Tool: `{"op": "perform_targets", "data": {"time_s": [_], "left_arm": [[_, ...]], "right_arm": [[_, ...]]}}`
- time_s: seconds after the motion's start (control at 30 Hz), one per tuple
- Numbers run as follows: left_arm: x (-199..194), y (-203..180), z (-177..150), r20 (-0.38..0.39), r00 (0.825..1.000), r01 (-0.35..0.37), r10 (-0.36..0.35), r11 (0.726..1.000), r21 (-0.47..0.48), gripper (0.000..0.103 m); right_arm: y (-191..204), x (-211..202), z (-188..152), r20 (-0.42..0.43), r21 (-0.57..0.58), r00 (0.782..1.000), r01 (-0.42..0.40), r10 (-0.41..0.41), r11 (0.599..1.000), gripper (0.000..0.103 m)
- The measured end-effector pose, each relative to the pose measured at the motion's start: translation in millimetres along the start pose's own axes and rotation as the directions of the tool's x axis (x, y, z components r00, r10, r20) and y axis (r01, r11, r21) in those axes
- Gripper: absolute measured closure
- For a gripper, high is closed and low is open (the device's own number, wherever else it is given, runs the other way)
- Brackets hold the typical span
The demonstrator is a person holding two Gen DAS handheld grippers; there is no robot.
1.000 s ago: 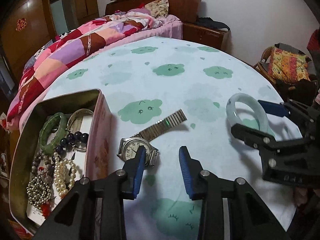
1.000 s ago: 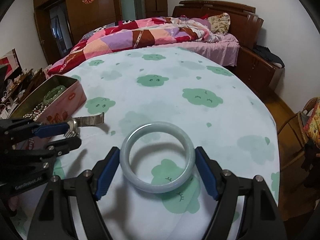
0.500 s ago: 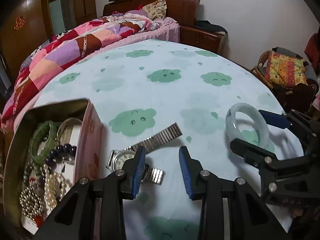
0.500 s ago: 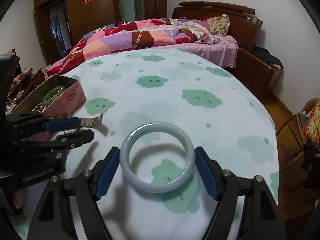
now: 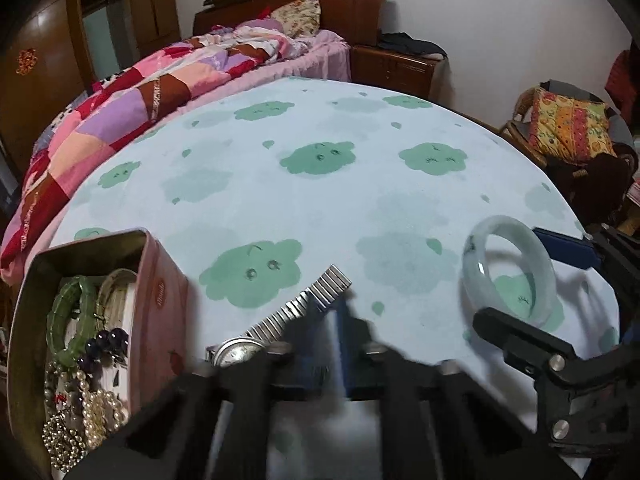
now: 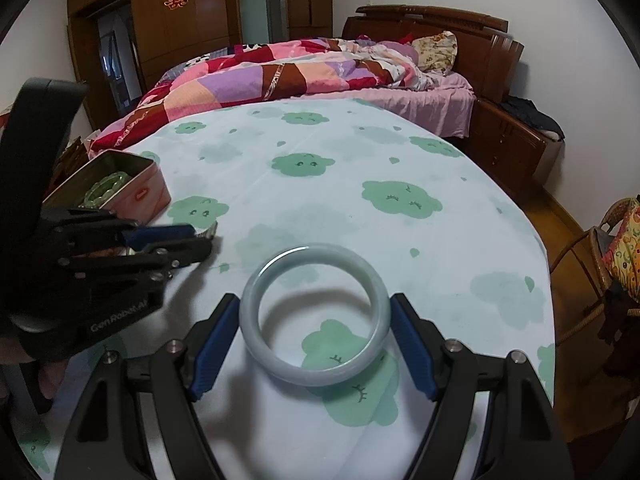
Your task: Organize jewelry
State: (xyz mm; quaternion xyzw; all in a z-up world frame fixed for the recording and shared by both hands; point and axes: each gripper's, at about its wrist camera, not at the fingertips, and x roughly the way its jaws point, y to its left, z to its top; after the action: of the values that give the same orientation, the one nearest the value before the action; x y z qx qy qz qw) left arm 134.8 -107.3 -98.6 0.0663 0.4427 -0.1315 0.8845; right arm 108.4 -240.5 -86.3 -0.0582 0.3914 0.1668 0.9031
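Observation:
A silver watch (image 5: 280,320) with a metal stretch strap lies on the cloud-print tablecloth beside the pink tin (image 5: 160,300). My left gripper (image 5: 340,320) is blurred. Its jaws are closing, and they look shut on the watch's strap near the case. In the right wrist view the left gripper (image 6: 188,240) has its fingers together, with the strap end poking out past the tips. A pale jade bangle (image 6: 312,376) sits between the pads of my right gripper (image 6: 314,316). The pads press its sides and it tilts a little off the cloth.
The open tin (image 6: 136,196) holds a green bead bracelet (image 5: 66,320), pearls, dark beads and several other pieces. A bed with a patchwork quilt (image 6: 260,80) lies beyond the round table. A wicker chair with a bright cushion (image 5: 568,128) stands on the right.
My left gripper slid forward over the watch and its jaws snapped together from half open. The right gripper and the bangle stayed where they were.

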Motion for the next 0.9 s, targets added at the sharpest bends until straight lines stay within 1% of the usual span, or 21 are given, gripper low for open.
{"op": "perform_targets", "data": {"time_s": [0.13, 0.27, 0.33, 0.37, 0.4, 0.43, 0.5, 0.53, 0.57, 0.67, 0.77, 0.9], "left_arm": [[-7, -1, -4, 0.007, 1.000, 0.020, -0.020, 1.000, -0.005, 0.103], [-20, 2, -4, 0.037, 0.999, 0.017, -0.016, 1.000, -0.011, 0.103], [-25, 4, -2, 0.066, 0.998, 0.020, -0.018, 1.000, -0.017, 0.103], [-24, 4, 0, 0.063, 0.998, 0.017, -0.016, 1.000, -0.012, 0.103], [-22, 3, 1, 0.054, 0.998, 0.010, -0.010, 1.000, -0.004, 0.101], [-18, 1, 3, 0.042, 0.999, -0.005, 0.005, 1.000, 0.003, 0.097], [-13, 2, 3, 0.026, 0.999, -0.020, 0.020, 1.000, -0.002, 0.060], [-11, 3, 3, 0.031, 0.999, -0.025, 0.025, 1.000, -0.009, 0.054], [-11, 4, 3, 0.034, 0.999, -0.027, 0.027, 1.000, -0.015, 0.052], [-4, 3, 3, 0.013, 1.000, -0.019, 0.019, 1.000, -0.009, 0.052], [2, 1, 5, 0.004, 0.999, -0.038, 0.038, 0.999, 0.009, 0.052], [10, 0, 9, -0.010, 0.998, -0.059, 0.059, 0.998, 0.008, 0.052]], "right_arm": [[0, -3, 0, 0.020, -0.004, 1.000, -0.002, 0.002, 1.000, 0.026], [3, -4, 0, 0.022, -0.005, 1.000, -0.001, 0.001, 1.000, 0.026], [3, -4, 0, 0.022, -0.008, 1.000, 0.002, -0.001, 1.000, 0.026], [4, -4, 1, 0.022, -0.009, 1.000, 0.003, -0.002, 1.000, 0.026], [4, -4, 0, 0.022, -0.008, 1.000, 0.003, -0.003, 1.000, 0.026], [4, -4, 1, 0.022, -0.009, 1.000, 0.004, -0.004, 1.000, 0.026], [3, -5, 1, 0.024, -0.004, 1.000, 0.003, -0.003, 1.000, 0.026], [4, -4, 1, 0.024, -0.002, 1.000, 0.002, -0.002, 1.000, 0.026], [3, -4, 1, 0.025, 0.002, 1.000, 0.002, -0.002, 1.000, 0.026], [3, -5, 1, 0.025, 0.006, 1.000, 0.000, 0.000, 1.000, 0.026], [2, -5, 1, 0.026, 0.004, 1.000, 0.000, 0.000, 1.000, 0.026], [3, -5, 1, 0.025, 0.004, 1.000, 0.000, 0.000, 1.000, 0.026]]}}
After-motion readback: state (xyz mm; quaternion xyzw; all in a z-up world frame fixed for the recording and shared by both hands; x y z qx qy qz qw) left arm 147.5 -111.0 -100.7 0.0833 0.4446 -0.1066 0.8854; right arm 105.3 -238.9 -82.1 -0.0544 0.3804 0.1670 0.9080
